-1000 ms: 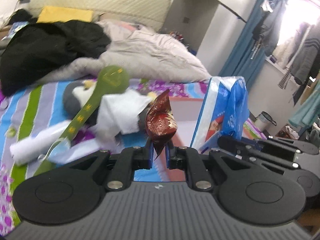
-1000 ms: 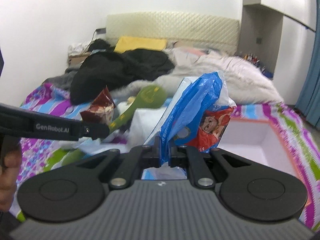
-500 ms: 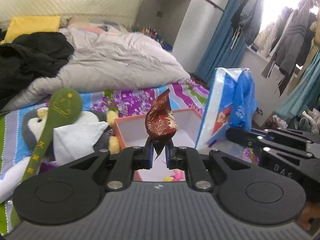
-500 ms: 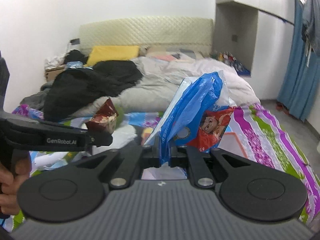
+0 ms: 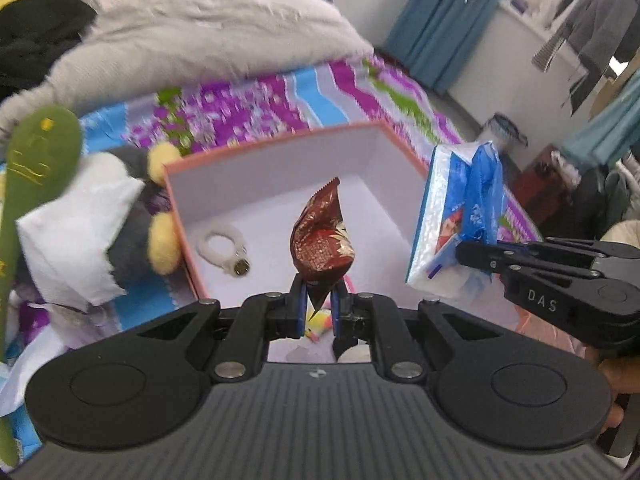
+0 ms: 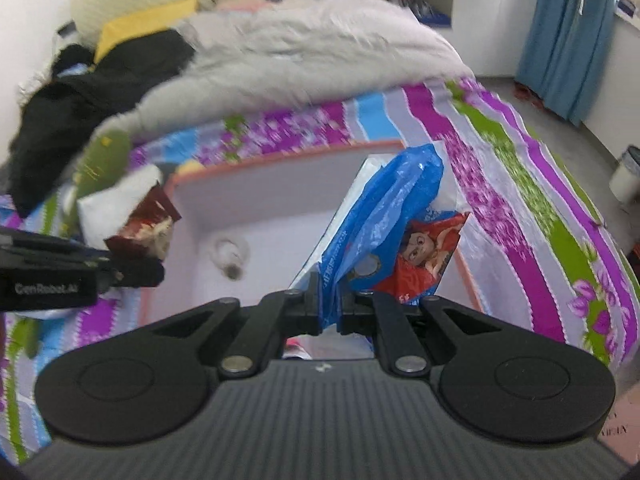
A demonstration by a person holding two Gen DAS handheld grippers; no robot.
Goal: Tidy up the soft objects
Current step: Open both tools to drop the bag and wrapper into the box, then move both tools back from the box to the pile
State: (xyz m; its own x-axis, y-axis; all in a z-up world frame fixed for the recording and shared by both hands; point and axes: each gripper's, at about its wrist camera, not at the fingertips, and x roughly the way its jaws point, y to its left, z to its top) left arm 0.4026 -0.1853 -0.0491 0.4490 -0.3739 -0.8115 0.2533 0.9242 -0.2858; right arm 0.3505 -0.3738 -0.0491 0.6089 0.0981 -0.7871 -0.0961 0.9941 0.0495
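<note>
My left gripper (image 5: 319, 304) is shut on a dark red foil snack packet (image 5: 322, 240) and holds it above the open orange-rimmed white box (image 5: 280, 148). My right gripper (image 6: 329, 306) is shut on the blue plastic wrap of a tissue pack (image 6: 384, 224), held over the box's right side (image 6: 288, 160). The tissue pack also shows in the left wrist view (image 5: 460, 216), and the snack packet in the right wrist view (image 6: 146, 224). A white fluffy ring (image 5: 222, 248) lies inside the box.
A plush penguin (image 5: 132, 216) with white tissue (image 5: 72, 240) and a green felt spoon (image 5: 36, 160) lie left of the box on the striped bedsheet (image 6: 520, 168). A grey duvet (image 5: 192, 40) and black clothes (image 6: 88, 92) lie behind. A small bin (image 6: 626, 176) stands on the floor at the right.
Both grippers have moved right and tilted downward over the box with their loads. The box interior and the white ring have come into view.
</note>
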